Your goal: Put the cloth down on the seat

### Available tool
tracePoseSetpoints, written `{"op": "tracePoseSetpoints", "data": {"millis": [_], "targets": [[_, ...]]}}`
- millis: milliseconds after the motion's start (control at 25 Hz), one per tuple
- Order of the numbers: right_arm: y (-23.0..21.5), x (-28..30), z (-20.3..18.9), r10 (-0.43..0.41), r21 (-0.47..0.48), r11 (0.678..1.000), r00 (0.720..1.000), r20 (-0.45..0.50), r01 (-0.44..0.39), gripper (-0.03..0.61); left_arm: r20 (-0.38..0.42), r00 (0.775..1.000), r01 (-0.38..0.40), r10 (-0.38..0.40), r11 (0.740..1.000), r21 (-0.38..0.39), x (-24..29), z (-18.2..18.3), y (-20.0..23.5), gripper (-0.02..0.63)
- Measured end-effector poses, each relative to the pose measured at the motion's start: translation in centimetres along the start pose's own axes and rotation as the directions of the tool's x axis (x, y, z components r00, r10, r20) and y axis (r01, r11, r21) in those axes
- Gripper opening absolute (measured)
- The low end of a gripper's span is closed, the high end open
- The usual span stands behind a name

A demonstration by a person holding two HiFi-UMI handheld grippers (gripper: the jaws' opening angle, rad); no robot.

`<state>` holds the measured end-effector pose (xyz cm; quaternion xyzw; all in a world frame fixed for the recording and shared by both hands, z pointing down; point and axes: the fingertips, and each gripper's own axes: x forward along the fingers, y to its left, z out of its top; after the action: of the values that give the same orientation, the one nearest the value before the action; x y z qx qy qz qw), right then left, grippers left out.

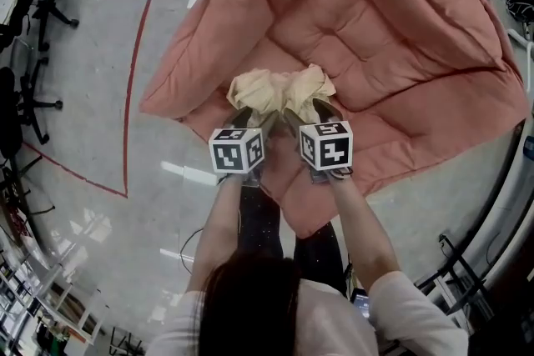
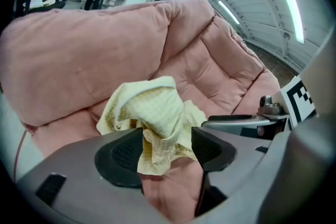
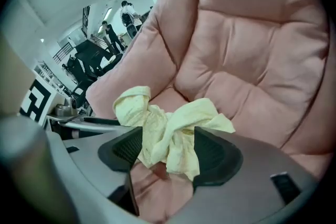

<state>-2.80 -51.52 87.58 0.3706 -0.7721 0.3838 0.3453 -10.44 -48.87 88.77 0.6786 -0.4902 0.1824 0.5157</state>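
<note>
Yellow cloth (image 1: 282,92) bunched on front part of pink padded seat (image 1: 400,54), one end between each gripper's jaws. Left gripper (image 2: 167,147): jaws spread wide, cloth fold loose between pads, no clamp. Right gripper (image 3: 167,152): jaws likewise wide apart, cloth bunch slack between them. Forearms (image 1: 219,229) stretched forward side by side, both grippers pitched down at seat, marker cubes (image 1: 236,150) close together.

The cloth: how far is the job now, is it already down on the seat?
Done, it seems: the yellow cloth lies bunched on the pink seat. In hand: the left gripper and right gripper are open, with cloth folds between their jaws, not pinched. Remaining: draw both grippers away.
</note>
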Motion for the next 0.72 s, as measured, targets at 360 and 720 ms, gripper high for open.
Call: {"op": "tracePoseSetpoints", "data": {"millis": [360, 720], "targets": [[5.7, -11.8, 5.2, 0.030, 0.012, 0.999, 0.984, 0.178, -0.033, 0.295, 0.102, 0.992, 0.065, -0.071, 0.996, 0.069, -9.5, 3.8, -7.1, 0.282], [10.8, -23.6, 10.9, 0.019, -0.050, 0.999, 0.920, 0.393, 0.001, 0.191, 0.257, 0.951, 0.107, -0.169, 0.965, 0.239, -20.3, 8.4, -13.7, 0.239]]}}
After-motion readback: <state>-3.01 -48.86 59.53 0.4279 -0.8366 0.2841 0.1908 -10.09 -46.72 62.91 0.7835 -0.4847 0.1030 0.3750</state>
